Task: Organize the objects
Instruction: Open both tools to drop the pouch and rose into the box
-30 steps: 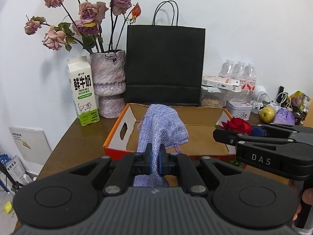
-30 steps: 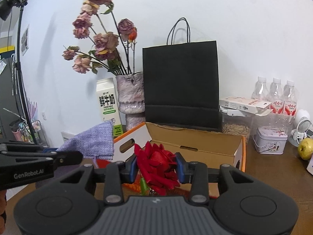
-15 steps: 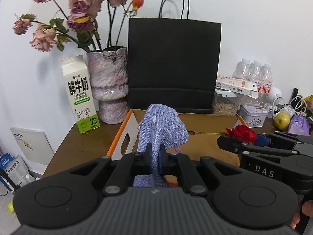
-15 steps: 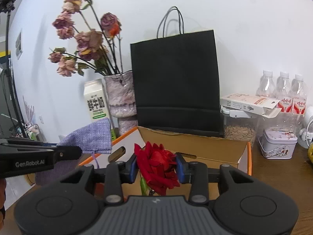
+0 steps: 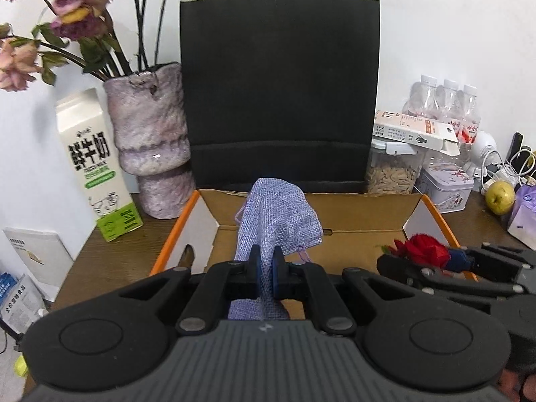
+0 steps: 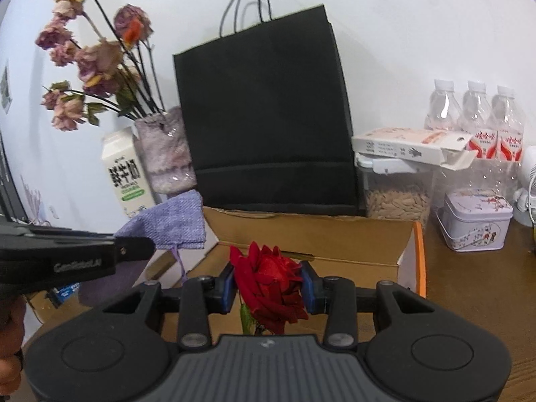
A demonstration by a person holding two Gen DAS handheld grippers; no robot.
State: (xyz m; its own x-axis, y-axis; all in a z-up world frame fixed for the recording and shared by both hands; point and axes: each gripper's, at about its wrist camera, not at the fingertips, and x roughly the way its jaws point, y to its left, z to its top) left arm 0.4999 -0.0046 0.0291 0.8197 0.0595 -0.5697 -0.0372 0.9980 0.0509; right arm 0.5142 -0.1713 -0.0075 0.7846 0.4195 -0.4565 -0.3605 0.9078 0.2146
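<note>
My left gripper [image 5: 265, 265] is shut on a lavender woven cloth pouch [image 5: 278, 217], which stands up above the open orange-edged cardboard box [image 5: 432, 207]. The pouch [image 6: 171, 224] also shows at the left of the right wrist view, beside the left gripper's dark fingers [image 6: 134, 248]. My right gripper [image 6: 269, 284] is shut on a red rose [image 6: 268, 281], its blue pads pressing the bloom from both sides over the box [image 6: 417, 254]. In the left wrist view the rose [image 5: 422, 248] and the right gripper sit at the right, over the box's right edge.
A tall black paper bag [image 5: 279, 90] stands behind the box. A mottled vase of dried roses [image 5: 147, 147] and a milk carton [image 5: 97, 167] are at the left. At the right are a seed jar [image 6: 397, 194], a tin [image 6: 475, 221], water bottles [image 6: 475, 117] and an apple [image 5: 499, 192].
Both grippers have moved forward toward the box and the black bag, which now look larger. The pouch and the rose stay gripped as before.
</note>
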